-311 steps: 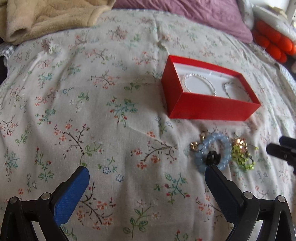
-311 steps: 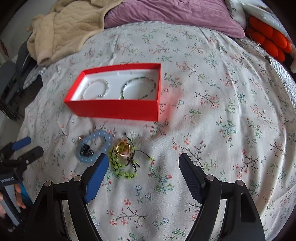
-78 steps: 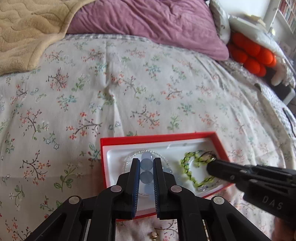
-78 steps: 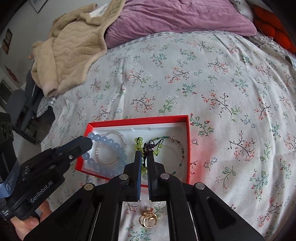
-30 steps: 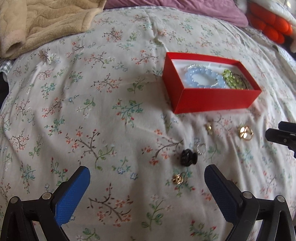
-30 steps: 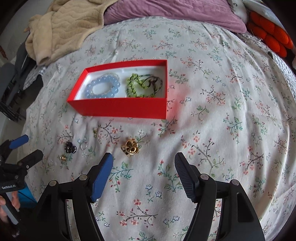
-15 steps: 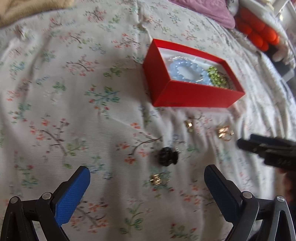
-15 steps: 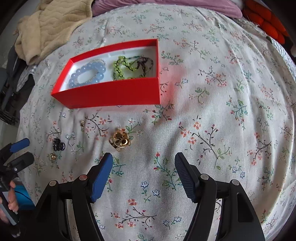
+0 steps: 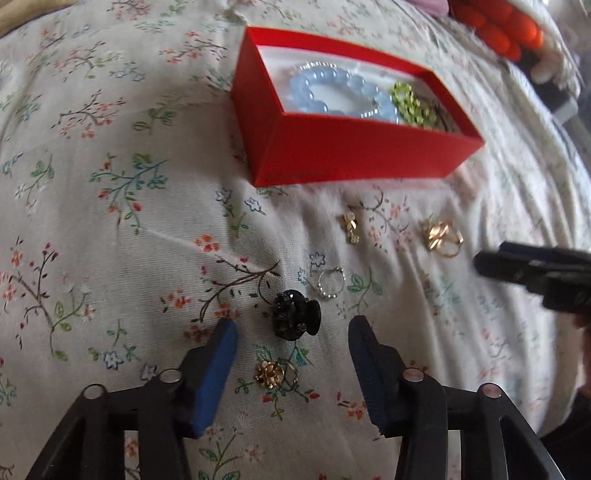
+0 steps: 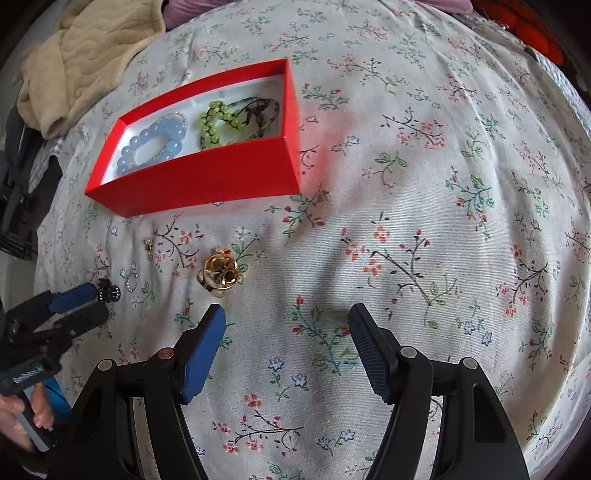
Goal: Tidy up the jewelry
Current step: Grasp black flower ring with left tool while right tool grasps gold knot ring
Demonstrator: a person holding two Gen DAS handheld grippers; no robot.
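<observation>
A red box [image 9: 351, 151] [image 10: 207, 184] on the floral bedspread holds a blue bead bracelet [image 9: 332, 92] [image 10: 151, 144] and a green bead bracelet [image 9: 410, 105] [image 10: 218, 122]. Loose pieces lie in front of it: a black flower piece [image 9: 295, 319] [image 10: 109, 290], a small silver ring [image 9: 331, 282] [image 10: 132, 282], a gold flower piece [image 9: 269, 373], a small gold earring [image 9: 351, 228] [image 10: 149, 246] and a gold ring cluster [image 9: 441, 236] [image 10: 220, 273]. My left gripper [image 9: 291, 332] is open, its fingers either side of the black piece. My right gripper [image 10: 286, 317] is open and empty, just right of the gold cluster.
A beige blanket [image 10: 81, 59] lies at the back left, with a purple pillow behind it. An orange plush thing [image 9: 502, 26] sits at the back right. The bedspread [image 10: 443, 184] stretches to the right of the box.
My left gripper has dropped low and forward over the loose pieces and its fingers have narrowed around the black piece. My right gripper has moved closer to the gold ring cluster.
</observation>
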